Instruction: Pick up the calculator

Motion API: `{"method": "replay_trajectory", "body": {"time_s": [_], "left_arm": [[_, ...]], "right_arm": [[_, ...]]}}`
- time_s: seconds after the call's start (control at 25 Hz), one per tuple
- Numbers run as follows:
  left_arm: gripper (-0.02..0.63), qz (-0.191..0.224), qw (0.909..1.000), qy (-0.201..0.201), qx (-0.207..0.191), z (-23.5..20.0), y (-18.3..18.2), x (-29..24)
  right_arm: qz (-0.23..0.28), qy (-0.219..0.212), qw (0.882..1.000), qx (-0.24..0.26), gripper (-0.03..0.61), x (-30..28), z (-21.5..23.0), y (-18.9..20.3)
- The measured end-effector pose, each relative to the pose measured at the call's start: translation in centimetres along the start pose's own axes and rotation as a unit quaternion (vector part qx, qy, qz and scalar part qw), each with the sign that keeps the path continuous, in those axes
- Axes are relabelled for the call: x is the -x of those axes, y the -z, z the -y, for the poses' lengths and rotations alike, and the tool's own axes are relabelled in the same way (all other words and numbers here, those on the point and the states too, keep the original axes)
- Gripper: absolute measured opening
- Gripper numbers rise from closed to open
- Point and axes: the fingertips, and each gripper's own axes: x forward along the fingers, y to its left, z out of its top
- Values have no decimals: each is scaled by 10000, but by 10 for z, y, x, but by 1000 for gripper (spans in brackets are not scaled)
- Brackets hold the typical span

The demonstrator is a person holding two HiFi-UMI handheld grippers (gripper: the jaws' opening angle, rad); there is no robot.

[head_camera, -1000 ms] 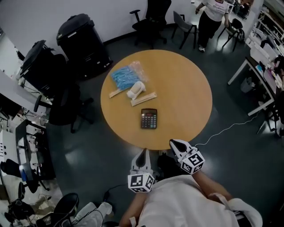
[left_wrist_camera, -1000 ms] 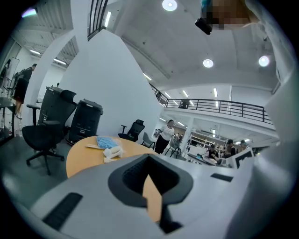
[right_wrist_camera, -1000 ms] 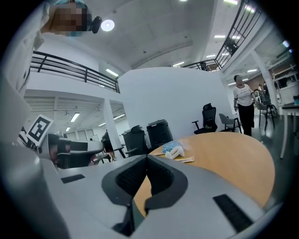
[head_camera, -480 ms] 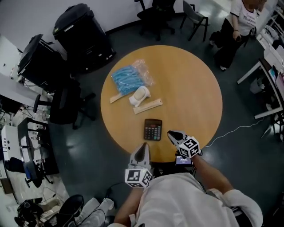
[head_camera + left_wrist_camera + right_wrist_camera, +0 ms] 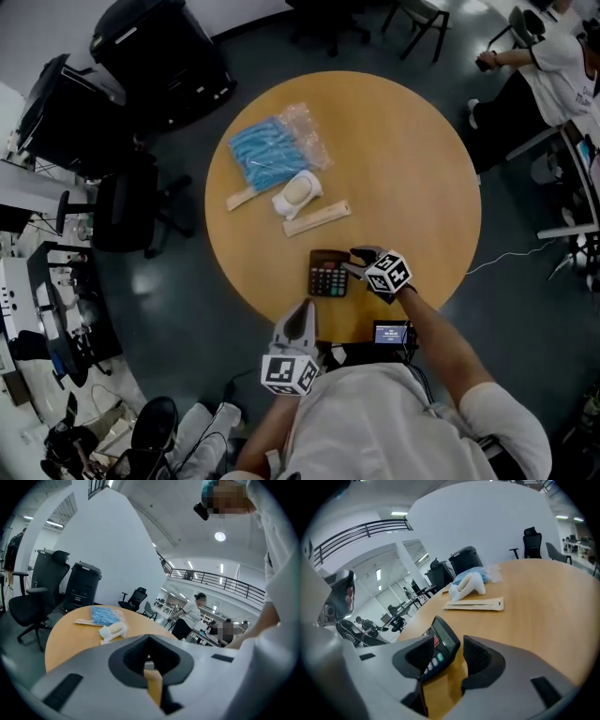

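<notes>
Right tongs (image 5: 356, 264) were out over the desk (image 5: 403, 159), reaching the calculator (image 5: 328, 274), a small dark slab with rows of pale keys, flat by the round wooden top's near edge. Left tongs (image 5: 302, 317) hung off the rim. Farther in lay a crinkly blue packet (image 5: 267, 155), a white moulded piece (image 5: 297, 192) and a flat paper strip (image 5: 319, 217).

Over to the left gripper view: left tongs (image 5: 150, 660) pinched together on nothing, smooth grey plastic around dark pads.

And the right gripper view: right tongs (image 5: 450, 656) spread wide, unclenched. The calculator (image 5: 440, 646) sat between ribbed pads, close against one, bare wood showing before the other. Glossy slanted display, green and red keys.
</notes>
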Motion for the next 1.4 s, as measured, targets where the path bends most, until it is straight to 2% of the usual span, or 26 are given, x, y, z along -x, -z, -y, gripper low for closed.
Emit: {"method": "replay_trajectory", "body": {"time_s": [0.16,0.36,0.44,0.6,0.8,1.04,1.2,1.4], "left_arm": [[6,-137,9999,-19,74,-3,-6,4],[6,-175,9995,-181,173,-23,1,6],[6,-166,9995,-201,204,-28,2,9],[6,-122,9996,-166,216,-34,5,11],[6,-67,9999,-59,106,-32,7,12],[6,-64,9999,17,-130,-26,13,11],[6,18,9996,145,-245,-12,4,15],[6,265,9979,132,-580,1,-23,17]], "right_arm": [[-359,-246,9991,4,189,-14,3,-12],[-1136,-956,9889,34,174,-41,-15,6],[-1156,-1012,9881,-50,156,-43,-20,10],[-856,-896,9921,-177,112,-36,-27,11],[-493,-373,9980,97,80,-13,-48,4],[-58,740,9954,611,69,26,-73,-3],[479,1359,9867,757,67,69,-92,-19],[1549,2071,9619,888,67,138,-133,-66]]}}
